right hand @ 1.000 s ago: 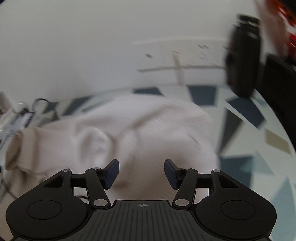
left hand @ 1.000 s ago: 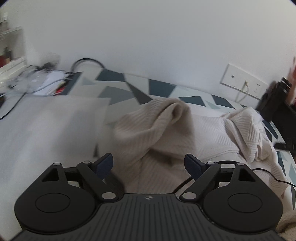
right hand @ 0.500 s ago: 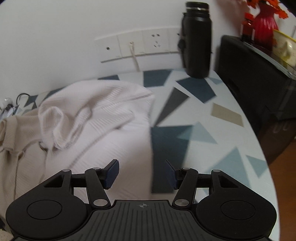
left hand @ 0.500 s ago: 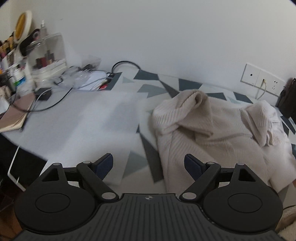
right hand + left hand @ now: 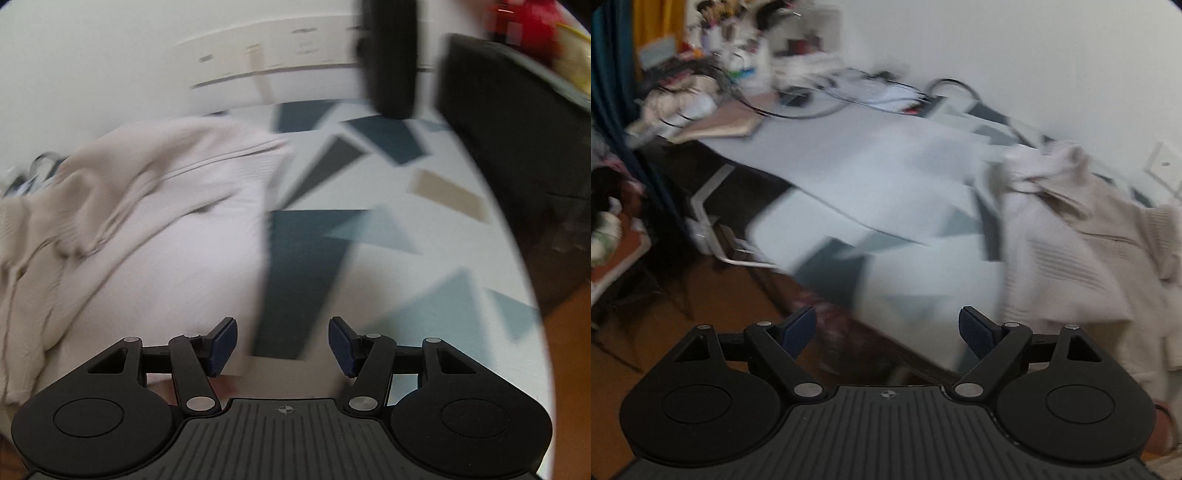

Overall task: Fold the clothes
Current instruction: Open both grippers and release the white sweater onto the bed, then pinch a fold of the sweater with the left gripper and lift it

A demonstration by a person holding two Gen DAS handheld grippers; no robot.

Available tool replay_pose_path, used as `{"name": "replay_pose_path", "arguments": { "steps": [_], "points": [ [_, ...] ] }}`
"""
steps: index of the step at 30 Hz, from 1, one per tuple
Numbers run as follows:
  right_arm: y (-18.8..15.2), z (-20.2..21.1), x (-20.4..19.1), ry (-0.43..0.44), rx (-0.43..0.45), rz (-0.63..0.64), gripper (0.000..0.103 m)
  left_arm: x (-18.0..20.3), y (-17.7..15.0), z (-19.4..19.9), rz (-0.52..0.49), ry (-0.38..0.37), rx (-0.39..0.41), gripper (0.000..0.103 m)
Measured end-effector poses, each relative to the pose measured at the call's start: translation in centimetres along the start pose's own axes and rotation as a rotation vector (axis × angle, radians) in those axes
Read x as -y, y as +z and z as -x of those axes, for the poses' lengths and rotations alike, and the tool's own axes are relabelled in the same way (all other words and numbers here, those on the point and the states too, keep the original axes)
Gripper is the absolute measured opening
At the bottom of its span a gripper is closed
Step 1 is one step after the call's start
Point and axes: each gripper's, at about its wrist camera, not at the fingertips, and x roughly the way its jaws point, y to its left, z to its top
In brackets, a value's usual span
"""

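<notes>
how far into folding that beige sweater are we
Barely begun. Done: nothing visible; the beige sweater lies bunched and creased on the patterned table. In hand: nothing; the left tool and right tool are both open and empty. Left: spreading it flat and making every fold.

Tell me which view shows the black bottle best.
Right wrist view: the black bottle stands by the wall at the top, blurred but unmistakable, beyond the cream sweater. The left wrist view does not show it at all.
</notes>
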Motion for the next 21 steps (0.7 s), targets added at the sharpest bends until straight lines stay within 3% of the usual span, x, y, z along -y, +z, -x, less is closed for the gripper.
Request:
{"name": "replay_pose_path", "arguments": {
  "steps": [4, 9, 18, 20, 21],
  "points": [
    [0.5, -1.8, -4.1, 0.069, 0.008, 0.104, 0.075, 4.5, -0.2, -1.7, -0.062, -0.155, -0.005, 0.092],
    [0.7, -3.2, -8.2, 0.082, 0.014, 0.184, 0.088, 9.6, 0.4, -5.1, -0.117, -0.213, -0.030, 0.095],
    [-0.9, -4.1, -11.4, 0.050, -0.004, 0.228, 0.095, 13.2, 1.1, -9.1, -0.198, -0.260, -0.121, 0.100],
    [-1.2, -4.2, -12.0, 0.027, 0.009, 0.258, 0.091, 13.4, 1.2, -9.6, -0.208, -0.264, -0.137, 0.101],
    [-1.3, -4.1, -12.3, 0.017, 0.018, 0.275, 0.085, 13.6, 1.1, -10.0, -0.216, -0.265, -0.148, 0.101]
  ]
}}
